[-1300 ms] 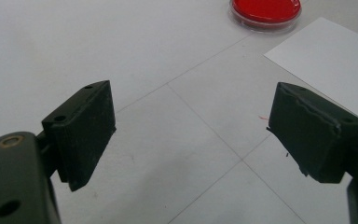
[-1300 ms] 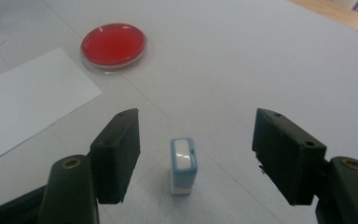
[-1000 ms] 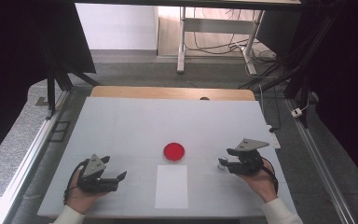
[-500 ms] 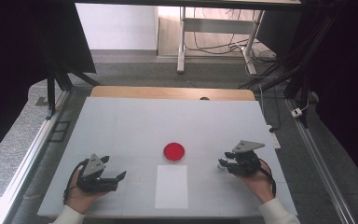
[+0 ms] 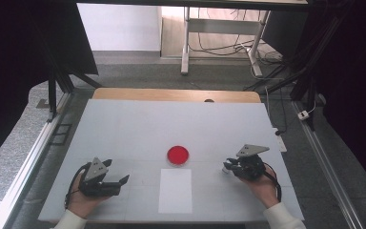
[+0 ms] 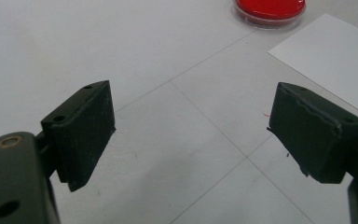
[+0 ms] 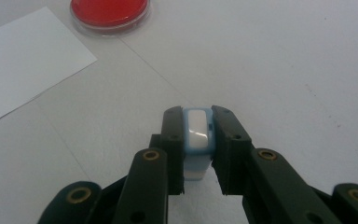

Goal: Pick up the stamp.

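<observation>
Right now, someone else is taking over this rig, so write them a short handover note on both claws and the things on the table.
Right claw: jaws have just been closing and now clamp a small light-blue and white block, low over the table at its right.
Left claw: open, nothing between the pads, resting near the table's left front.
Red round dish: mid-table, untouched.
White sheet of paper: flat, just in front of the dish.
Done: block gripped.
Left: lift and place the block; probably toward the dish or the paper, but the pictures do not settle which.
</observation>
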Demonstrator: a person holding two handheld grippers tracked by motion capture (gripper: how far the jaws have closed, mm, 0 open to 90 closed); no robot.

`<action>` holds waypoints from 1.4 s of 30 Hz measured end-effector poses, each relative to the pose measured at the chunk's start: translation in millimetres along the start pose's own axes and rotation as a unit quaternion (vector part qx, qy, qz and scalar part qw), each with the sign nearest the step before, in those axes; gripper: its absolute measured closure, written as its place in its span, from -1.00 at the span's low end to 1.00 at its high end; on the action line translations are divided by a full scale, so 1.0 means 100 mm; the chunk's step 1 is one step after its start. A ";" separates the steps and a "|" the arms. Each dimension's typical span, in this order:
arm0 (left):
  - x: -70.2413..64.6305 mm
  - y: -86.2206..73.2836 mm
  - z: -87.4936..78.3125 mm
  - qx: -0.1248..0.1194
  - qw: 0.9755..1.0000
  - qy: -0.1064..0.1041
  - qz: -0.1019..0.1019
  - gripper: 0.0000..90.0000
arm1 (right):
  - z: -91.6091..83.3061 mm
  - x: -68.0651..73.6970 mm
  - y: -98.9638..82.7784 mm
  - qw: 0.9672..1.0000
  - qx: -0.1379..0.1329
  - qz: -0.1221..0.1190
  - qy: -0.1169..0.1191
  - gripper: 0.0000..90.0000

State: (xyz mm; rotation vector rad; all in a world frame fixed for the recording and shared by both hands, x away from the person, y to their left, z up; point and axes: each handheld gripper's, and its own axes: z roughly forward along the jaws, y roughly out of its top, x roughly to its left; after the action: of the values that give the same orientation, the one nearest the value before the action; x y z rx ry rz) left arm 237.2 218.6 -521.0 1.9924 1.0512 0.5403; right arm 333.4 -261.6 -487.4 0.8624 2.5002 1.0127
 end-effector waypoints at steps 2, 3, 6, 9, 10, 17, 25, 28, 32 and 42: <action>0.00 0.00 0.00 0.000 1.000 -0.001 0.000 -0.68 | 0.00 0.00 0.00 1.000 0.000 0.001 -0.004 0.66; 0.00 0.00 0.00 0.001 1.000 -0.001 0.000 -0.68 | -0.01 0.00 0.00 1.000 0.000 0.001 -0.004 0.66; 0.00 0.00 0.00 0.001 1.000 0.000 0.000 -0.68 | -0.01 -0.01 0.00 1.000 -0.005 0.003 -0.001 0.66; 0.00 0.00 0.00 0.001 1.000 0.000 0.001 -0.68 | -0.04 -0.01 0.00 1.000 -0.016 0.000 -0.005 0.66; 0.00 0.00 0.00 0.002 1.000 0.000 0.001 -0.68 | -0.05 -0.01 0.00 1.000 -0.021 0.003 -0.007 0.66; 0.00 -0.01 0.01 0.003 1.000 0.001 0.000 -0.68 | -0.12 -0.03 0.01 0.998 -0.050 0.027 -0.009 0.67; 0.00 -0.01 0.01 0.004 1.000 0.003 -0.001 -0.68 | -0.18 -0.04 0.02 0.996 -0.071 0.042 -0.014 0.67; 0.00 -0.01 0.02 0.005 1.000 0.003 -0.001 -0.68 | -0.21 -0.03 0.04 0.995 -0.083 0.044 -0.013 0.67; 0.01 -0.01 0.02 0.005 1.000 0.004 -0.002 -0.67 | -0.25 0.00 0.08 0.993 -0.104 0.048 -0.012 0.67; 0.00 -0.01 0.03 0.006 1.000 0.005 -0.001 -0.67 | -0.38 0.03 0.17 0.988 -0.143 0.066 0.006 0.67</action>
State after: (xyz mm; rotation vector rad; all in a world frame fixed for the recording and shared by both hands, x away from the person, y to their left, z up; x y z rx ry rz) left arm 239.4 217.7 -523.5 2.0013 1.0654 0.5448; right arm 319.7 -269.7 -448.7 0.9406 2.2548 1.3826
